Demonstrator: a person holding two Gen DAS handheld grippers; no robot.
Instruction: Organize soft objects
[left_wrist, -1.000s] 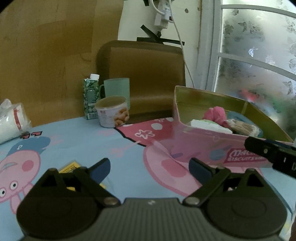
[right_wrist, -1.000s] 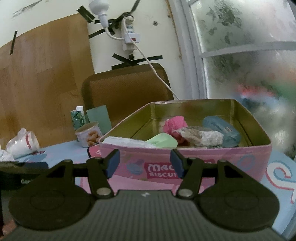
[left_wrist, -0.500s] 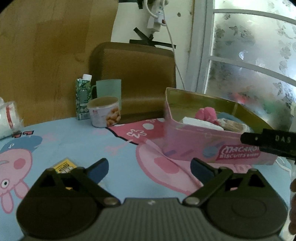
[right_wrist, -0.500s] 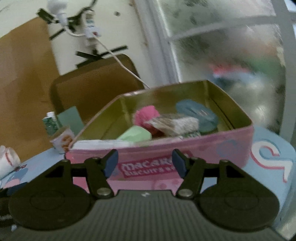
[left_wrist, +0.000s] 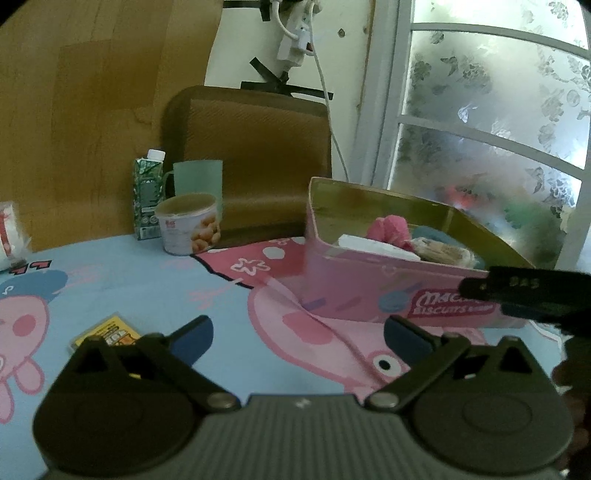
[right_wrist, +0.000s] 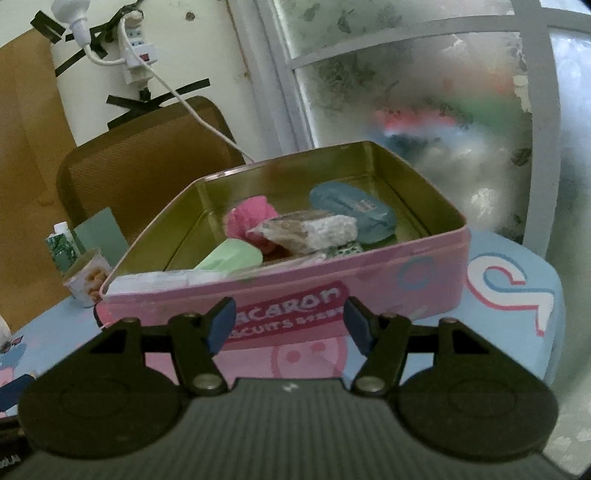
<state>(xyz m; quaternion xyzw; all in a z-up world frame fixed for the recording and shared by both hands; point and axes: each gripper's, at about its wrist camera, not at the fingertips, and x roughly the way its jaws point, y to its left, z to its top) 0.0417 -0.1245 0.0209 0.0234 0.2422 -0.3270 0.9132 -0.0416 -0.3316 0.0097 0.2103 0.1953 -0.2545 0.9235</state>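
reading "macaron biscuits" — pink tin (right_wrist: 388, 291)

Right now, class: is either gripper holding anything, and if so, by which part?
Nothing is held. The left gripper and right gripper both have open jaws with nothing between them, in front of the pink tin.

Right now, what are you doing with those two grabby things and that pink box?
Someone is tidying soft things into the pink biscuit tin on the cartoon tablecloth. A pink fluffy ball, a green piece, a blue pouch and a grey-white wrapped bundle lie inside. The right gripper and the left gripper are both open and hold nothing. A yellow packet lies outside the tin.
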